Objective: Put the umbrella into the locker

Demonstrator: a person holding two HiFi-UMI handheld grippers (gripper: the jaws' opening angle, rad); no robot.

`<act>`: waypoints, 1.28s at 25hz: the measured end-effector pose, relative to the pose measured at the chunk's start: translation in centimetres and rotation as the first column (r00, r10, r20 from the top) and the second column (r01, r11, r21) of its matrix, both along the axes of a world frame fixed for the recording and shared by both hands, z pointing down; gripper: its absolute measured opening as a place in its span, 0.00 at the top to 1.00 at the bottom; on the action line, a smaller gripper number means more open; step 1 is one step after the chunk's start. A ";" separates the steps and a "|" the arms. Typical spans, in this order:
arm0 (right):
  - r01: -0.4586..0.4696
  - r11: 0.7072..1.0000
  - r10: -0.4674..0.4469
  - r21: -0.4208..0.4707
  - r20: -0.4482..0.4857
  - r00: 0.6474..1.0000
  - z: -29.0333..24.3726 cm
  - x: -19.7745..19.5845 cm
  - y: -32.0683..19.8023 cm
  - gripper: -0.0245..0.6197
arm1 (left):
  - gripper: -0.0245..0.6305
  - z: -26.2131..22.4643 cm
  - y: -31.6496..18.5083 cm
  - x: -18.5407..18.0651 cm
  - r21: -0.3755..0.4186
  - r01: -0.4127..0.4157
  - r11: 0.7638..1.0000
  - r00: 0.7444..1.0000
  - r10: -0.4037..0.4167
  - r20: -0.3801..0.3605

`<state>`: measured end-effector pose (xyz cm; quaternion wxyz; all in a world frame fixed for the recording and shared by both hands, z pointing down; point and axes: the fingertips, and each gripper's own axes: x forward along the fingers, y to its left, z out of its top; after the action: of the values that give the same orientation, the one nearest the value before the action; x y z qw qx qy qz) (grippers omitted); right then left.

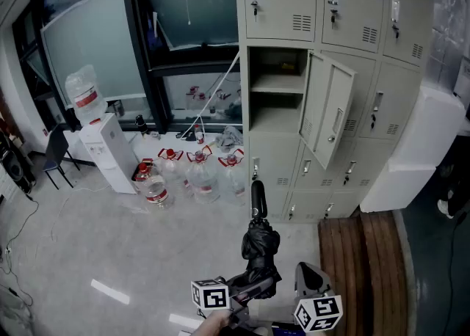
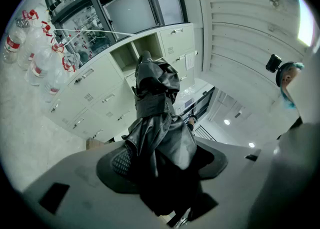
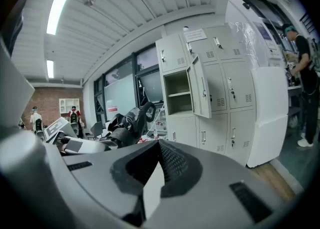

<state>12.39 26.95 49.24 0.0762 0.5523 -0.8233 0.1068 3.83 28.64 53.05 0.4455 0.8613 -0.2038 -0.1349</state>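
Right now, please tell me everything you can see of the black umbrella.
The umbrella is black and folded, its shiny, creased fabric bunched and wrapped by a band. A slim rounded end sticks up out of the fabric. The left gripper is shut on its lower fabric part and holds it in the air, roughly upright, pointing toward the lockers. Nothing else touches it. It is outside the open locker compartment.
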 end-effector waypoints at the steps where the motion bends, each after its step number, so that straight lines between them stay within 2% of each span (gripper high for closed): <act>1: -0.001 1.000 0.001 0.002 -0.002 1.000 0.0 0.1 0.2 0.96 | 0.55 -0.2 0.2 0.1 0.001 -0.001 1.000 1.000 0.001 -0.005; 8: 0.012 1.000 -0.012 0.014 -0.008 1.000 -0.7 -0.3 1.4 0.96 | 0.55 -1.2 1.3 0.3 0.001 0.004 1.000 1.000 -0.004 -0.028; 12: -0.013 0.999 0.012 0.041 0.029 1.000 -1.6 0.3 1.5 0.96 | 0.55 -1.5 1.3 0.4 0.004 0.014 1.000 0.999 -0.014 -0.034; 19: -0.003 0.999 0.003 0.036 0.020 1.000 -1.0 0.8 -0.1 0.96 | 0.55 -1.4 -1.0 0.4 0.001 0.025 1.000 0.999 -0.025 -0.020; 26: 0.013 0.999 -0.013 0.035 0.012 1.000 -0.2 0.8 -6.3 0.96 | 0.54 -0.5 -7.5 0.6 -0.009 0.030 1.000 0.999 -0.030 -0.028; 32: 0.004 1.000 -0.004 0.016 0.013 1.000 0.6 0.6 -16.0 0.96 | 0.55 0.1 -17.4 1.1 -0.023 -0.006 1.000 0.999 0.005 -0.034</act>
<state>13.01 10.94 49.82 0.0668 0.5504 -0.8257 0.1036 4.98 11.27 53.20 0.4592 0.8542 -0.1952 -0.1461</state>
